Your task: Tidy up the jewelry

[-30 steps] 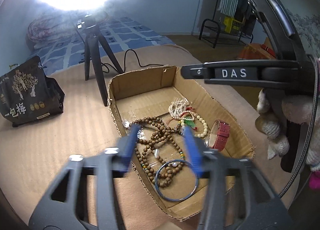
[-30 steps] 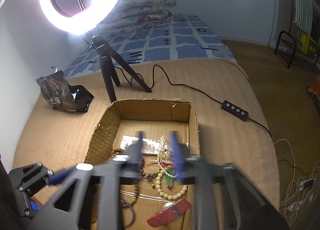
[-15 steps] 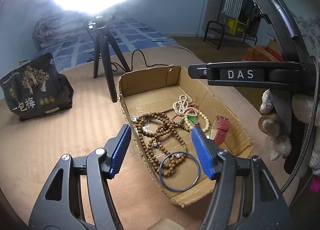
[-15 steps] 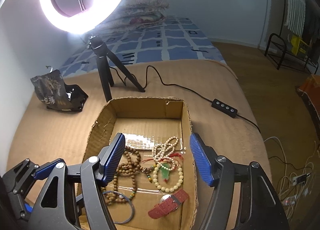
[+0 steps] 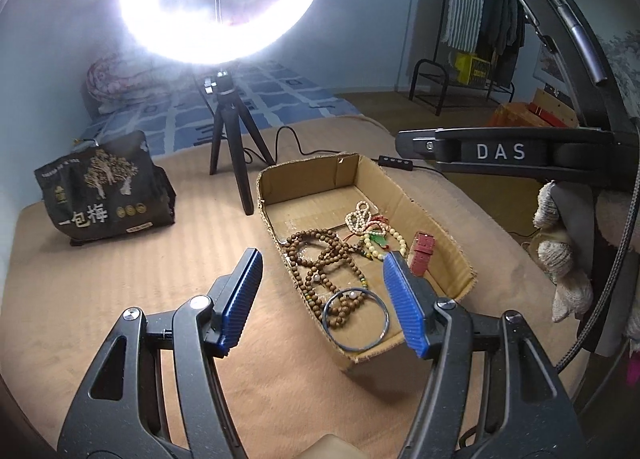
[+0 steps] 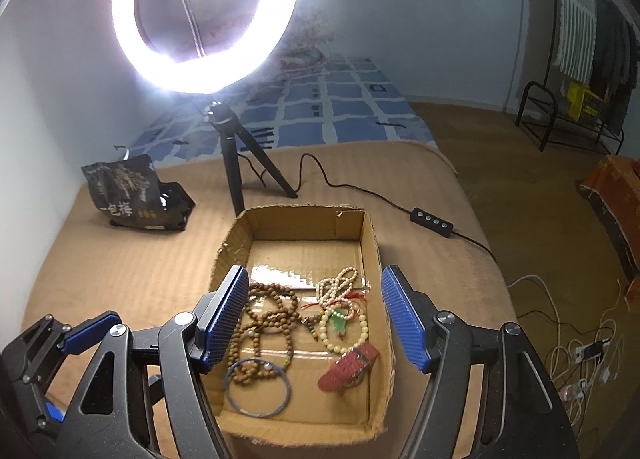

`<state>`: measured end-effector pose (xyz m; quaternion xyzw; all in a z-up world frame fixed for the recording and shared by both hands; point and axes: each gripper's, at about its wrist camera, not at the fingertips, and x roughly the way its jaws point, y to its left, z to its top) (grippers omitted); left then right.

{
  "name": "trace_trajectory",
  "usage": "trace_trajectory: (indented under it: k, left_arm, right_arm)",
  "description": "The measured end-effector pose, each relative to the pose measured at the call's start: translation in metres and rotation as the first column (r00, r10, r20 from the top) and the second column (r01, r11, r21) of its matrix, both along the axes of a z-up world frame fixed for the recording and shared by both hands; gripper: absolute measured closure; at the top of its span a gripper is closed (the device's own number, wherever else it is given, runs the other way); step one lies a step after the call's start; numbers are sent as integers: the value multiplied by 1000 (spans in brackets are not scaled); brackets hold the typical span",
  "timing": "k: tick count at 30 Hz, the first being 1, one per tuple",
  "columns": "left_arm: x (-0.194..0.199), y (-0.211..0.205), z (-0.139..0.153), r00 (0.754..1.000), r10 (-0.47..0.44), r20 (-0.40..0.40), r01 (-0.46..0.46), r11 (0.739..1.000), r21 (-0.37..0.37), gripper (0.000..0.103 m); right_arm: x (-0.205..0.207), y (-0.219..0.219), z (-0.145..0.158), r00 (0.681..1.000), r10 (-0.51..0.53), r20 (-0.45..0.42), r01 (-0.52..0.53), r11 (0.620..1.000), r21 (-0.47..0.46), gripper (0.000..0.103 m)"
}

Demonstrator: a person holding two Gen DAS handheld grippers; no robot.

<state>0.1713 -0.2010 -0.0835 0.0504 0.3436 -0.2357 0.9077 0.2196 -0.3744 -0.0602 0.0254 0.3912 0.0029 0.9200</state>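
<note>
Both grippers spread and empty above the jewelry box.

The left gripper and right gripper hang with jaws wide, holding nothing. The cardboard box sits mid-bed, near the front edge. Inside: brown beads along its left wall, a blue bangle at the near left corner, cream beads and a red watch strap toward the right wall. A ring light stands behind the box.

A brown cardboard box holds brown wooden beads, cream beads with a green pendant, a red strap and a blue-grey bangle. Behind the box, a black bag bears gold trees.
</note>
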Motion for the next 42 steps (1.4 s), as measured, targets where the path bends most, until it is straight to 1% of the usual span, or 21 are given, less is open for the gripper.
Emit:
trace_trajectory:
  k: [6, 11, 17, 22, 23, 26, 27, 30, 33, 37, 41, 42]
  left_arm:
    - [-32, 15, 17, 999, 12, 35, -12, 1000, -10, 38]
    - [-56, 30, 27, 999, 30, 37, -28, 999, -28, 38]
    - [-83, 50, 36, 997, 59, 39, -58, 997, -47, 38]
    - [-99, 67, 41, 995, 83, 53, -81, 996, -42, 38]
    - [-101, 70, 42, 994, 89, 59, -87, 996, -38, 37]
    - [-108, 79, 46, 991, 107, 76, -103, 993, -49, 23]
    - [-109, 81, 48, 990, 113, 81, -109, 992, -57, 20]
    - [-110, 86, 50, 989, 124, 83, -118, 990, -75, 19]
    - [-109, 89, 51, 990, 123, 72, -117, 990, -75, 19]
    - [-112, 90, 52, 990, 120, 80, -116, 992, -56, 19]
    - [-117, 88, 51, 987, 124, 103, -121, 992, -30, 19]
    - [-118, 88, 51, 987, 124, 106, -122, 992, -23, 17]
  right_arm:
    - [-31, 6, 19, 999, -8, 35, 8, 1000, -9, 34]
    - [-60, 15, 30, 998, -12, 55, 13, 999, -33, 34]
    - [-94, 18, 34, 997, -34, 70, 37, 998, -40, 32]
    - [-120, 20, 37, 995, -57, 86, 61, 997, -41, 30]
    - [-123, 20, 38, 994, -62, 92, 66, 997, -45, 28]
    - [-136, 23, 41, 990, -79, 120, 87, 994, -60, 23]
    - [-138, 24, 41, 988, -82, 127, 91, 994, -64, 23]
    - [-146, 29, 43, 984, -92, 151, 107, 990, -94, 22]
    - [-152, 34, 41, 981, -93, 168, 112, 988, -107, 22]
    - [-161, 35, 40, 980, -94, 177, 111, 990, -86, 22]
    - [-167, 35, 43, 973, -95, 209, 120, 987, -108, 22]
    - [-168, 35, 43, 972, -98, 215, 124, 986, -109, 22]
